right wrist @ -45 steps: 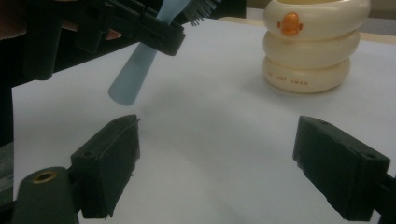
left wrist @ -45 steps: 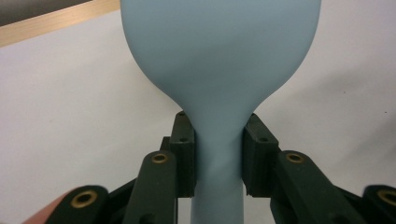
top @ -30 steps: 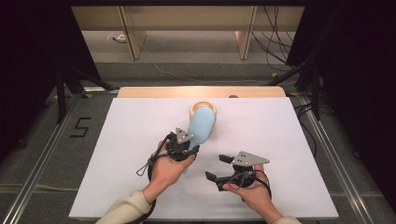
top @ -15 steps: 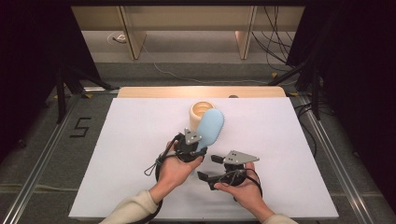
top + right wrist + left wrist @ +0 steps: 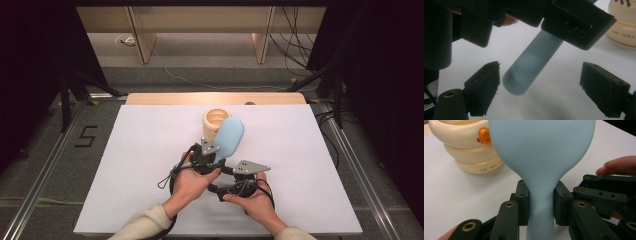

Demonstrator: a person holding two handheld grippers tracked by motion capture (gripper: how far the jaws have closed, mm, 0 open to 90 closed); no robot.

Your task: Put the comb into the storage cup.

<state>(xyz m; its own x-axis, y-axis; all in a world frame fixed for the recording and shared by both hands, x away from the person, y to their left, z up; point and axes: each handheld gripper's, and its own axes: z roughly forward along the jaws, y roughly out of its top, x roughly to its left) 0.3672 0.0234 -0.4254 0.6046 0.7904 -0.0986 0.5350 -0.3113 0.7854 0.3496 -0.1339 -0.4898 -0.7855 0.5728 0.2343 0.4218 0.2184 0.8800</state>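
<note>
One pale blue brush [image 5: 229, 138], one cream ringed cup [image 5: 216, 120], two black grippers: left gripper [image 5: 204, 154], right gripper [image 5: 239, 179], one white table [image 5: 150, 150].

Black gripper [image 5: 212, 159] (brass-coloured rivets), cream sleeves [image 5: 145, 225]

Your left hand [image 5: 192, 180]: wrapped around the left gripper [image 5: 214, 156], forearm entering from the lower edge in a pale sleeve, wrist angled toward the table's middle. Its jaws stand narrow, pads [image 5: 522, 202] pressed on both sides of what they hold. Your right hand [image 5: 252, 200]: cradling the right gripper [image 5: 220, 175] from below, just beside the left. Its jaws stand wide apart, pads [image 5: 484, 86] touching nothing.
</note>
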